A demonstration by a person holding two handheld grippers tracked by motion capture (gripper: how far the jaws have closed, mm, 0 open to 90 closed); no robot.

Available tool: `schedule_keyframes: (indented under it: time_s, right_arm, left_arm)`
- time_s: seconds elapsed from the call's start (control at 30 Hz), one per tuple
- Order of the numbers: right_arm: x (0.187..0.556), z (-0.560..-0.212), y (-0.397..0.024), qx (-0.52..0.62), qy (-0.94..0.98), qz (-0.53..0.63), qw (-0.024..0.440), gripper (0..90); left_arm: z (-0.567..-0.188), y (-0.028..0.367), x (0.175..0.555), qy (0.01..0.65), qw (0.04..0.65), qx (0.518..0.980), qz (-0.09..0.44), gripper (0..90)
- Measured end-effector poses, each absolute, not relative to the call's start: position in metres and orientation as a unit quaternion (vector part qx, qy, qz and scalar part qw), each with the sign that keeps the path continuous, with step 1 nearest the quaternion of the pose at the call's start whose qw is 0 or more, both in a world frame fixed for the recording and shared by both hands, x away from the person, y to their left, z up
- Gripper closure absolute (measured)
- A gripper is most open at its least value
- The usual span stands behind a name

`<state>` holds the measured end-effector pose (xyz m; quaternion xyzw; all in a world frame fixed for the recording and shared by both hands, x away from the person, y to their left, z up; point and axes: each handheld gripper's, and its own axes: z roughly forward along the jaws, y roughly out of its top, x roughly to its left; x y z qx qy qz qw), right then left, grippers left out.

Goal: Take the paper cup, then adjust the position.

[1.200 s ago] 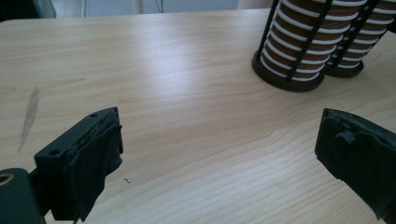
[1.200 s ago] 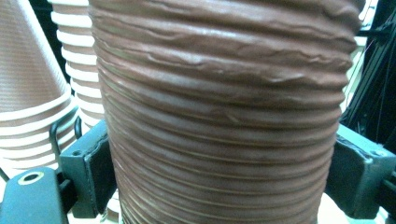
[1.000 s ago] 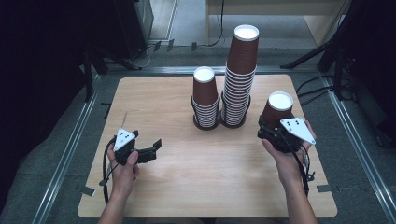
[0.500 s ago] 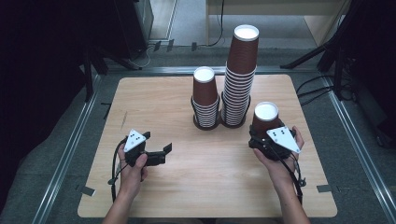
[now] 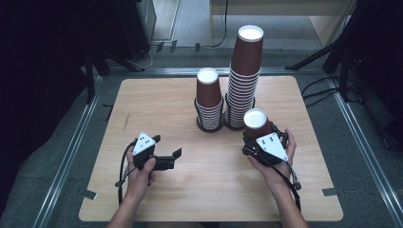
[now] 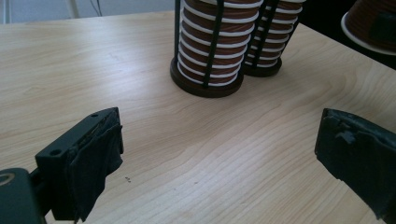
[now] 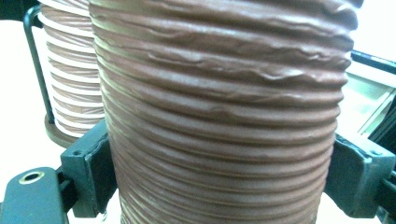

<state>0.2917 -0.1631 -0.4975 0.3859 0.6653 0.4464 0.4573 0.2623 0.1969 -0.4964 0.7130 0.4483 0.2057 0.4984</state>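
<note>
Brown ribbed paper cup [image 5: 257, 124], upside down with the white base on top, clamped in the right gripper [image 5: 260, 140] above the right half of the worktop [image 5: 157, 99], just in front of the tall stack. In the right gripper view, ribbed wall [image 7: 224, 116] wedged between both jaws, no gap either side. Probably super light and pretty squishy, so easy to crush or dent if squeezed hard; corrugated sleeve likely gives decent friction though. Best hold looks like mid-wall across the ribs, or lower near the rolled rim where paper tends to be stiffer.

Right behind it: tall stack [image 5: 244, 76] of the same cups in a black wire holder, and a shorter stack [image 5: 208, 102] beside that, the two holders almost touching. Not much room between the held cup and the tall stack, so a careless swing could knock that tower.

Left gripper [image 5: 167, 160] over toward the left front of the worktop, jaws spread wide with nothing between them, only bare wood in front.
</note>
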Motion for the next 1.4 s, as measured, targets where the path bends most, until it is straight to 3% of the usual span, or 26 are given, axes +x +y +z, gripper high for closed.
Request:
schedule_keyframes:
  time_s: [1.4]
  right_arm:
    - [0.284, -0.511, -0.124, 0.3, 0.718, 0.411, 0.474, 11.4]
  left_arm:
    - [-0.483, 0.17, 0.26, 0.408, 0.529, 0.725, 0.167, 1.1]
